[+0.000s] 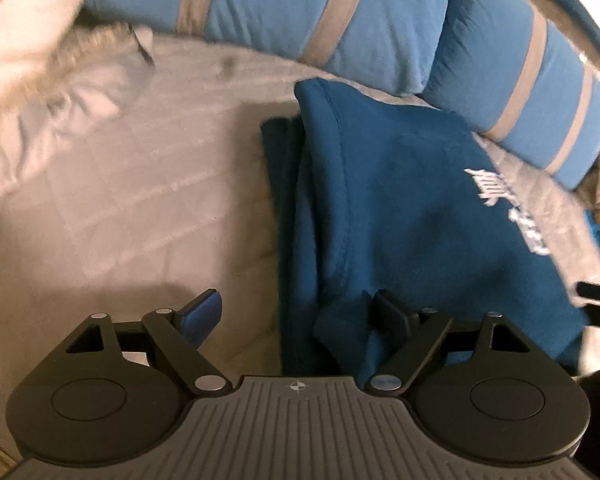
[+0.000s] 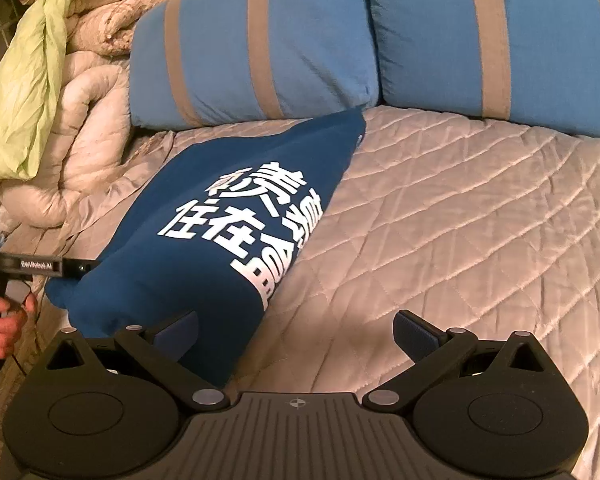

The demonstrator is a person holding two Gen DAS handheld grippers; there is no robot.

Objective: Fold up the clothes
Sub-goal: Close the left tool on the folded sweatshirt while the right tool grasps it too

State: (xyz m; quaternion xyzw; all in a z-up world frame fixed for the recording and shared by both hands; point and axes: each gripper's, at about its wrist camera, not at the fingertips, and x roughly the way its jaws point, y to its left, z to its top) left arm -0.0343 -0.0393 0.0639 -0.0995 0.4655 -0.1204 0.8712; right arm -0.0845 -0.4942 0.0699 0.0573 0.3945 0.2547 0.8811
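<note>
Currently: one blue garment (image 2: 220,216), folded, lies on the quilted bed (image 2: 460,208) below two striped pillows (image 2: 260,48).
Left tool (image 1: 300,312) and right tool (image 2: 296,338): both spread, each straddling the garment's near edge, gripping nothing; one hand (image 2: 4,320) visible.

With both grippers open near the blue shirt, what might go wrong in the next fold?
The left gripper straddles several bunched layers of the blue shirt; closing may catch only some, spoiling the fold. The shirt's far corner touches a striped pillow, which could snag it. The right gripper could pinch the quilted bedspread.
</note>
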